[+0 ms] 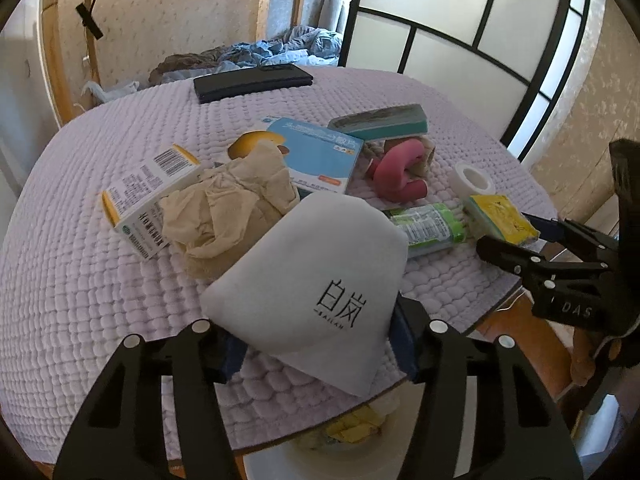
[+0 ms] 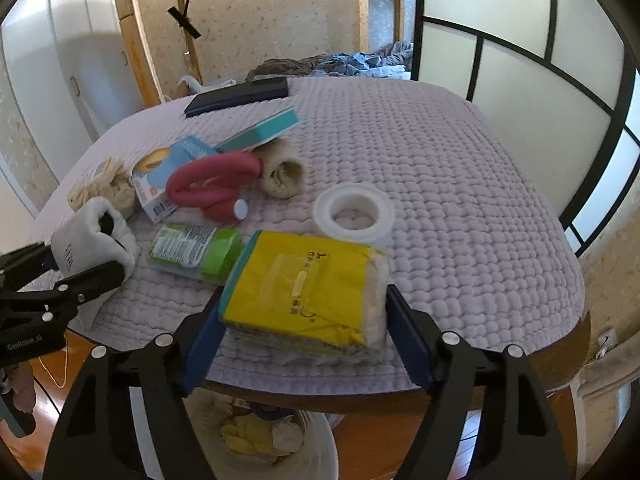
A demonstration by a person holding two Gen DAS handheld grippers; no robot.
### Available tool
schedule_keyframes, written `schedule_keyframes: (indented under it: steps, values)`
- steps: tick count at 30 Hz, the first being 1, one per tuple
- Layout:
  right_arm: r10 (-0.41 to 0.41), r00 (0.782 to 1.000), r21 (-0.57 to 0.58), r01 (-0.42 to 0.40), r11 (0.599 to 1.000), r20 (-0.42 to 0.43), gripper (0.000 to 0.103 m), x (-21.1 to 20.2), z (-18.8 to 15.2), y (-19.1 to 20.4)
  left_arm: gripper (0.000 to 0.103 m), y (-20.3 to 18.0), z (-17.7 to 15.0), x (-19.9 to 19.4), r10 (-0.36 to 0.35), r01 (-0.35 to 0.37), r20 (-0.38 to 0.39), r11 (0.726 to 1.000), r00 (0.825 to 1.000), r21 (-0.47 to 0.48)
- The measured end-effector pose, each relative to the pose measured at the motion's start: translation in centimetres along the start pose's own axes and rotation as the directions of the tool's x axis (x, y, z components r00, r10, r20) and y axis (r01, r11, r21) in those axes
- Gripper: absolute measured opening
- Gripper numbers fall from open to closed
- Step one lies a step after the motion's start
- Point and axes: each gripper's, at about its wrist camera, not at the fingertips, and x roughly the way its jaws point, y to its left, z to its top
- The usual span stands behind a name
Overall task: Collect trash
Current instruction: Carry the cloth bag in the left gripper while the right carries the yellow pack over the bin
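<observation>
My left gripper (image 1: 316, 346) is shut on a white pouch with black lettering (image 1: 312, 292) at the table's near edge; the pouch also shows in the right wrist view (image 2: 94, 240). My right gripper (image 2: 306, 336) has its blue pads against both sides of a yellow tissue packet (image 2: 304, 292), which rests on the quilted cloth; the packet also shows in the left wrist view (image 1: 500, 216). A white bin (image 2: 320, 452) with yellow and beige trash stands on the floor below the table edge.
On the lilac quilted table cover (image 2: 460, 200) lie a crumpled beige tissue (image 1: 224, 208), medicine boxes (image 1: 148, 196), a blue box (image 1: 320, 152), a green packet (image 2: 196, 250), a pink foam curler (image 2: 216, 188), a tape roll (image 2: 354, 214), a teal sponge block (image 1: 380, 120) and a black case (image 1: 252, 82).
</observation>
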Motion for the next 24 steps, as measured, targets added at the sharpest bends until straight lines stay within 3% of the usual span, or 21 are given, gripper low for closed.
schedule_keyframes:
  steps: [13,24]
  values:
    - [0.102,0.995,-0.078,-0.102,0.992,-0.005,0.075,-5.2,-1.5,1.8,0.059,-0.3,-1.9,-3.2,-0.025,0.025,-0.025,1.0,0.999,-0.017]
    - [0.135,0.988,-0.085,-0.141,0.986,-0.075,0.075,-5.7,-4.6,3.6,0.059,-1.1,-4.4,-4.3,-0.027,0.024,-0.071,0.999,0.997,-0.034]
